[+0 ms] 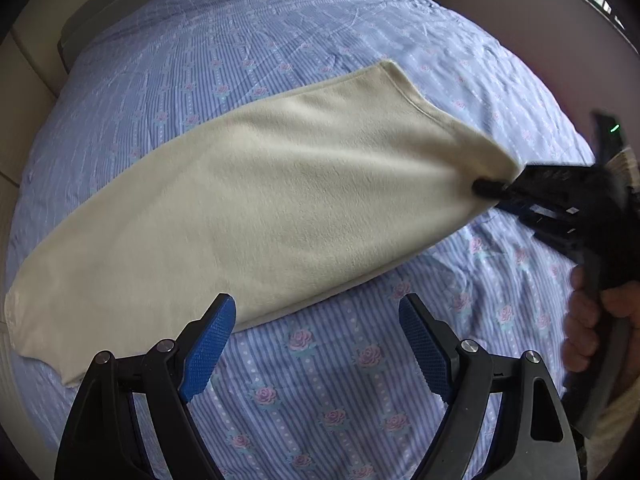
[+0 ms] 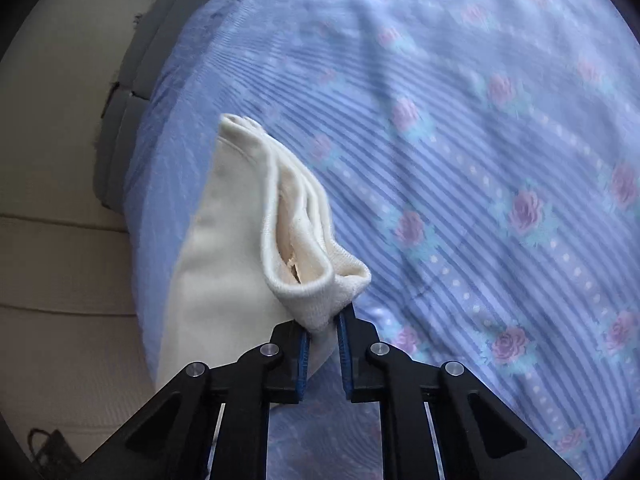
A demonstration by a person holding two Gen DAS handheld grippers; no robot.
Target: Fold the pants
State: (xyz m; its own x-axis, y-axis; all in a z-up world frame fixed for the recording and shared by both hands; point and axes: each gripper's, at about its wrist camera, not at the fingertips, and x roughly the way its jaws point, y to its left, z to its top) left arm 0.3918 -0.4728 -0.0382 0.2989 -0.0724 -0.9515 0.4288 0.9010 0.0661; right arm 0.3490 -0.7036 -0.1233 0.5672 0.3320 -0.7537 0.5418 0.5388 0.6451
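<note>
The cream pants (image 1: 256,208) lie already halved lengthwise on the bed (image 1: 248,32), their long axis running from the far hem end, low and left of the left tongs (image 1: 316,344), up to the waistband end at the right tongs (image 2: 323,330); the right tongs are pinching that bunched waistband, lifted slightly off the bed; the left tongs hang spread and empty just beside the pants' near edge; judged, the right hand is placed to carry the waistband along that axis toward the hems.
</note>
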